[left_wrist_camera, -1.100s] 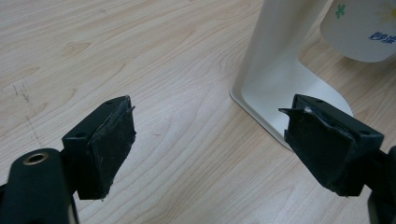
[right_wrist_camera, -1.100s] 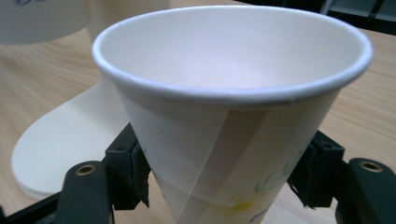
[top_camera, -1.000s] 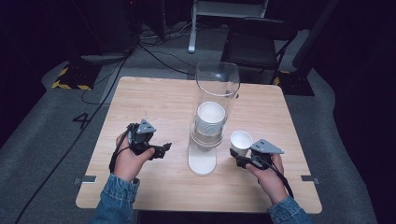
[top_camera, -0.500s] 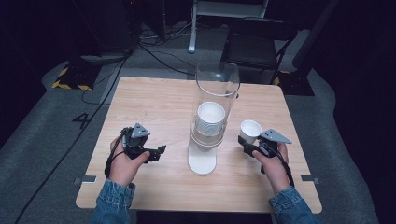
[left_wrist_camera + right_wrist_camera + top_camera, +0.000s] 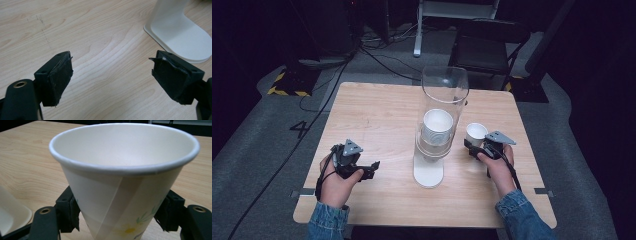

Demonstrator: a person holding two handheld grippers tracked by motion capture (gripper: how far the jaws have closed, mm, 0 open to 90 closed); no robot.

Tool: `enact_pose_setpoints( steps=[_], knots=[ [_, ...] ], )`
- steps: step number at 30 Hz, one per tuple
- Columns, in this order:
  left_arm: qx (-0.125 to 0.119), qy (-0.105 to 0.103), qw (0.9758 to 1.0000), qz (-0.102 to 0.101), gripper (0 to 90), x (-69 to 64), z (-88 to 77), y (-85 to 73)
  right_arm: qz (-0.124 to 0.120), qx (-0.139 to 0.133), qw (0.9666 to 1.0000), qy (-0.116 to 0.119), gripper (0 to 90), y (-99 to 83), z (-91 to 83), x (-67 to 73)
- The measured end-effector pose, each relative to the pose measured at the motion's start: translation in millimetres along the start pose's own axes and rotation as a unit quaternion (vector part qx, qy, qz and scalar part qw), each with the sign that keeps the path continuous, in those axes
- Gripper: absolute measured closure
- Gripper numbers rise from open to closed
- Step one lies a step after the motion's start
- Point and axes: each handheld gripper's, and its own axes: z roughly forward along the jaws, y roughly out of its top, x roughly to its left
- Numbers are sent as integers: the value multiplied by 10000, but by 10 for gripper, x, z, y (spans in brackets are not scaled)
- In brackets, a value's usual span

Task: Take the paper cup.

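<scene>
A white paper cup (image 5: 475, 133) (image 5: 125, 177) with a floral print stands upright in my right gripper (image 5: 474, 148) (image 5: 117, 212), whose jaws are shut on its lower body, just right of the dispenser. The clear tube dispenser (image 5: 441, 115) rises from a white base (image 5: 428, 172) (image 5: 182, 32) at the table's middle and holds a stack of white cups (image 5: 436, 128). My left gripper (image 5: 371, 169) (image 5: 112, 77) rests low over the wood at the front left, open, with bare table between its pads.
The light wooden table (image 5: 377, 115) has its front edge close to both forearms. A dark chair (image 5: 484, 45) and cables (image 5: 377, 55) lie on the floor beyond the far edge. A white curved edge (image 5: 12, 212) shows at the lower left of the right gripper view.
My right gripper has carried the cup away from me and slightly right, alongside the dispenser. My left hand has drawn back toward the front edge.
</scene>
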Motion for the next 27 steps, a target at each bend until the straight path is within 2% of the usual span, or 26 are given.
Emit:
enact_pose_setpoints(
  steps=[4, 7, 9, 15, 22, 24, 25, 27],
  knots=[
    [-25, 65, 10000, -31, 165, 12, -74, -64, -25, 79, 10000, -45, 319, -10, 98, -25],
    [-54, 106, 9999, -83, 165, 20, -128, -117, -154, 59, 9998, -90, 318, 23, 162, -38],
    [-32, 151, 9998, -99, 166, 29, -163, -155, -95, -29, 9999, -75, 318, 31, 204, -46],
    [-46, 238, 9996, -164, 165, 43, -251, -223, 36, 259, 9996, -115, 317, 59, 270, -80],
    [-51, 211, 9996, -165, 165, 41, -253, -221, 87, 521, 9986, -64, 302, 53, 273, -76],
    [-25, 174, 9997, -151, 166, 37, -242, -214, 42, 554, 9984, -29, 275, 51, 274, -72],
    [-24, 149, 9998, -128, 166, 34, -232, -205, 20, 576, 9983, -26, 219, 49, 273, -66],
    [-29, 132, 9998, -124, 165, 29, -223, -197, 34, 585, 9983, -16, 210, 47, 268, -69]
  ],
)
